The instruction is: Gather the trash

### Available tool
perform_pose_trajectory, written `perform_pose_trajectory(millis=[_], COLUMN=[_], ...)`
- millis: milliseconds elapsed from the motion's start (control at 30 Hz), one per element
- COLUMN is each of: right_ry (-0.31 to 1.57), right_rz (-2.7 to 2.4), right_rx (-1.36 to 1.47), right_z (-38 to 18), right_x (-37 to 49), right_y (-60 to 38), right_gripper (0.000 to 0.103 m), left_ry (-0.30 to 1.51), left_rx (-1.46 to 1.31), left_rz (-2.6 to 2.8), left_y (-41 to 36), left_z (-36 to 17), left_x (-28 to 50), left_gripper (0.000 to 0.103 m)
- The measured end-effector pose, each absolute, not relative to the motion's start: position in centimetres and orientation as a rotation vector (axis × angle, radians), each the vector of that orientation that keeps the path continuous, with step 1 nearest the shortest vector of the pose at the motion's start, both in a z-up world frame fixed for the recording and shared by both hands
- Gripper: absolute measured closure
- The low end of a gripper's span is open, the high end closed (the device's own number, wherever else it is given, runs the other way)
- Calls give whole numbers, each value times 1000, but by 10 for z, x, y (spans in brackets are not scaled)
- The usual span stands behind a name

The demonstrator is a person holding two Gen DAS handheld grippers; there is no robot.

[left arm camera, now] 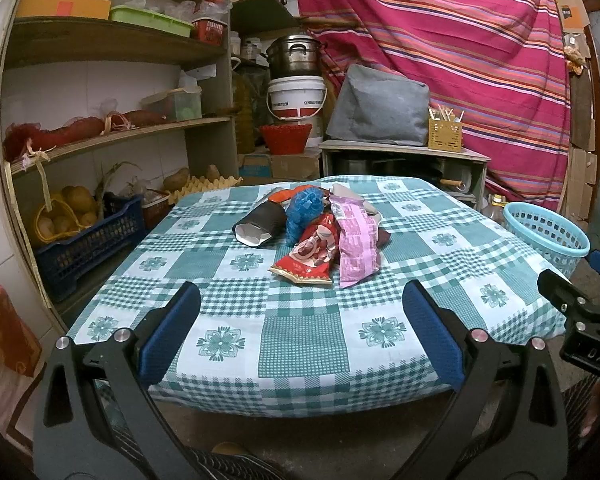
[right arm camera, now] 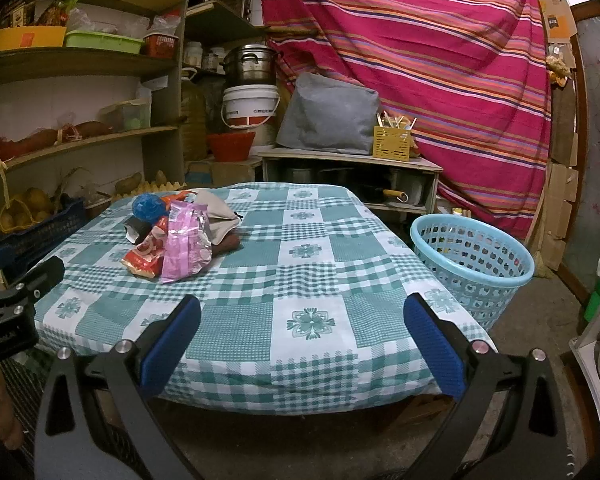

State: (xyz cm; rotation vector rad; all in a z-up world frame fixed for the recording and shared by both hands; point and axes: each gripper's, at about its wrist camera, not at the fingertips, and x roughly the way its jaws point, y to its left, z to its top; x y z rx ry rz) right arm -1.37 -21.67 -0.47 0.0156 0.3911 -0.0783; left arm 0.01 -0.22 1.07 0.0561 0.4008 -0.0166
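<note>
Blue-padded and spread wide, the left hand-held gripper [left arm camera: 300,320] hangs empty over the near edge of the worktop [left arm camera: 304,344], and the right hand-held gripper [right arm camera: 302,324] is just the same: parted fingers, nothing between them. Neither touches anything, so the work looks to be at its very start, with the first pick not yet made.

Farther in, toward the far left part of the checked cloth, the trash sits in one loose heap: a red wrapper [left arm camera: 310,256] and a pink wrapper [left arm camera: 356,244] lying nearest, a crumpled blue bag [left arm camera: 304,212] behind them, and a dark tube [left arm camera: 260,224] on its side at the left. They overlap, so they are touching.

Off the worktop's right side, on the floor, stands a light blue basket [right arm camera: 474,268], well apart from the heap and probably the place for it all.

Next, I judge, one gripper should reach forward to the heap and close on a near wrapper; thin, slippery film calls for a low, flat pinch.
</note>
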Motion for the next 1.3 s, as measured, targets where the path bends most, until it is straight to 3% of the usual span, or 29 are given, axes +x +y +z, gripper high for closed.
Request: perform_pose_trajectory(millis=[1300], right_ry=[406], right_rz=[-87], right_rx=[22], right_z=[-10], right_x=[-3], right_y=[-226], right_gripper=[4], left_ry=[420], left_rx=[57], left_rz=[-14], left_y=[1], left_z=[6], left_x=[14], left_gripper=[5])
